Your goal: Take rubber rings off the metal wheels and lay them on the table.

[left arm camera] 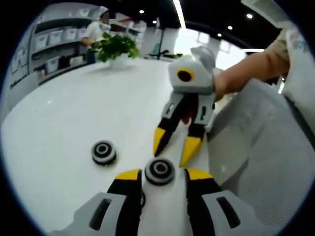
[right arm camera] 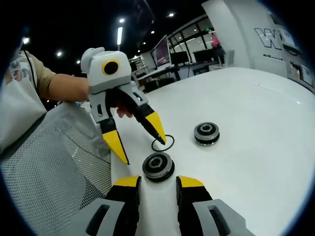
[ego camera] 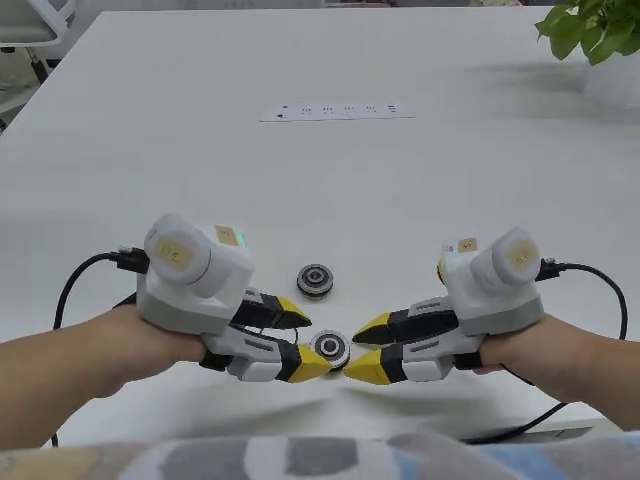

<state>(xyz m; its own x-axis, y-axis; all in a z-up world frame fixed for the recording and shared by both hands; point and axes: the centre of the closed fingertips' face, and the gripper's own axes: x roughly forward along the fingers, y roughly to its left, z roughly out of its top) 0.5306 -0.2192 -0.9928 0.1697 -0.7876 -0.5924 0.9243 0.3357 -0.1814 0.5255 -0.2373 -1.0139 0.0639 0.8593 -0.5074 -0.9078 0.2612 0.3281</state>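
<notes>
Before right tool [ego camera: 360,352]: 1 wheel [ego camera: 330,347].

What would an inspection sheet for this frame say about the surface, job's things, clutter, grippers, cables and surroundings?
Surface: white table, nothing spilled on it.
Job's things: near wheel lies between both grippers' jaw tips. Far wheel sits alone behind it. A thin black rubber ring is at one left jaw tip; hooked or lying flat, cannot tell.
Clutter: flat white strip far across the table.
Grippers: left gripper jaws open; right gripper jaws open; neither clamps anything.
Cables: black cable from the left gripper, second cable from the right.
Surroundings: potted plant at the far corner; shelves and a person beyond.
</notes>
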